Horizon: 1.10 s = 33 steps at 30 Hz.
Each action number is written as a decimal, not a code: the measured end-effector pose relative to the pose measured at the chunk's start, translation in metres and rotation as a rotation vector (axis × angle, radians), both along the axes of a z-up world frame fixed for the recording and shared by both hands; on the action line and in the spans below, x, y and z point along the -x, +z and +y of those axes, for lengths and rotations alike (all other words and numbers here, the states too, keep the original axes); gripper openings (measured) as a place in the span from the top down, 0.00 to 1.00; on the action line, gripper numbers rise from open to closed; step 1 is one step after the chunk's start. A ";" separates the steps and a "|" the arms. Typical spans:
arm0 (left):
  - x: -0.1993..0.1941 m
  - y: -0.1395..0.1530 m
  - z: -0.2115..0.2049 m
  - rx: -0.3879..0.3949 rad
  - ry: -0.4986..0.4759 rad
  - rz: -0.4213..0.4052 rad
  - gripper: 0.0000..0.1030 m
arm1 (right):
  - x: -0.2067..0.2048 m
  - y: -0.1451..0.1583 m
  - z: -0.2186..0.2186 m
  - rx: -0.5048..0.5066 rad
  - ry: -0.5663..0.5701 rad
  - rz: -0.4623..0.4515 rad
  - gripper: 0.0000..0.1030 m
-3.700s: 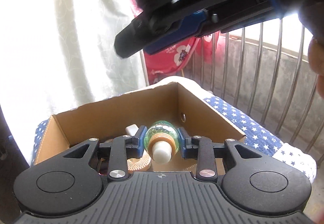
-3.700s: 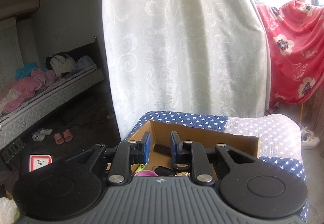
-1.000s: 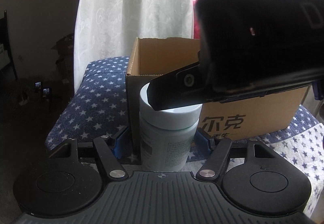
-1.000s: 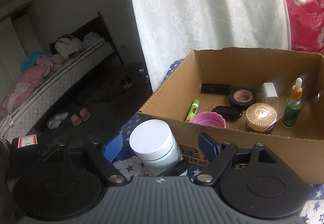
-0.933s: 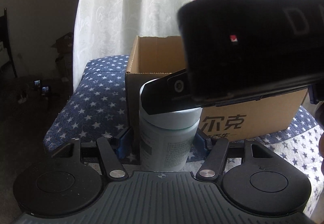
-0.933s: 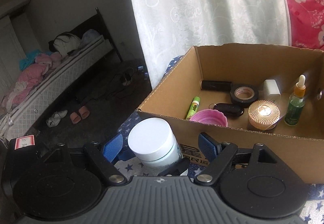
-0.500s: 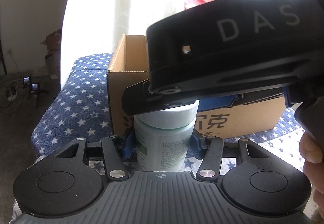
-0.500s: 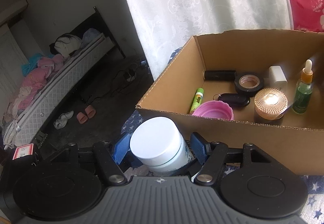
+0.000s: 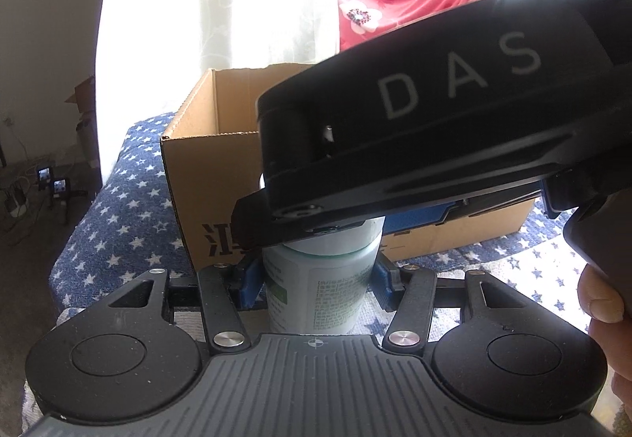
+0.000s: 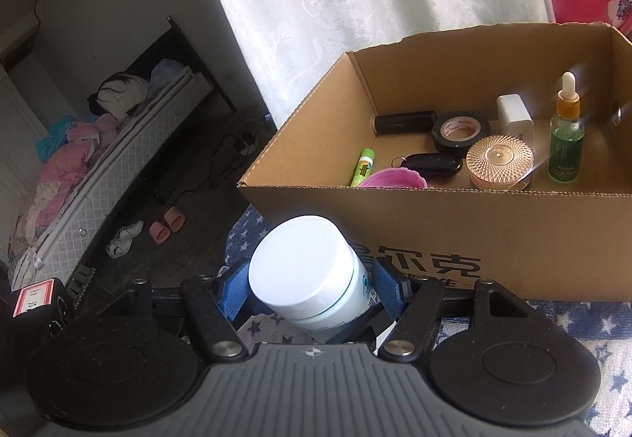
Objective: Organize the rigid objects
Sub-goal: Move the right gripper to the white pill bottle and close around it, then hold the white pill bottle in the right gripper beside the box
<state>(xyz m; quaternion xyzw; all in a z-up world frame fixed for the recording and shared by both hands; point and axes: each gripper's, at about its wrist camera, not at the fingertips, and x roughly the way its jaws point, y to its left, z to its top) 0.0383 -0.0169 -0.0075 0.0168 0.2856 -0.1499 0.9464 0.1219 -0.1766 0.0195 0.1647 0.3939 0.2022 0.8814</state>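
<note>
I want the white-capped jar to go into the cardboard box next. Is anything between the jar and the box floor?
Only the box's near wall: the jar, gripped by both the left gripper and right gripper, sits outside and below its rim. Bare floor shows at the left of the cardboard box.

Left gripper [image 9: 318, 281] tilted downward, blue pads pressed on both sides of held item. Right gripper [image 10: 312, 293] crossing above left (jaws just closed), clamped likewise; thumb [image 9: 600, 295] visible.
</note>
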 end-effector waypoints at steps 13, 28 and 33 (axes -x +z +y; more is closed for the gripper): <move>0.028 0.003 -0.004 -0.001 0.010 0.013 0.46 | 0.004 -0.001 -0.002 -0.009 -0.012 -0.010 0.34; 0.074 0.004 -0.007 -0.001 0.040 0.019 0.47 | 0.000 0.005 0.003 0.023 0.007 0.028 0.34; 0.092 0.008 -0.008 0.008 0.035 0.017 0.47 | 0.005 0.006 0.005 0.029 -0.009 0.023 0.34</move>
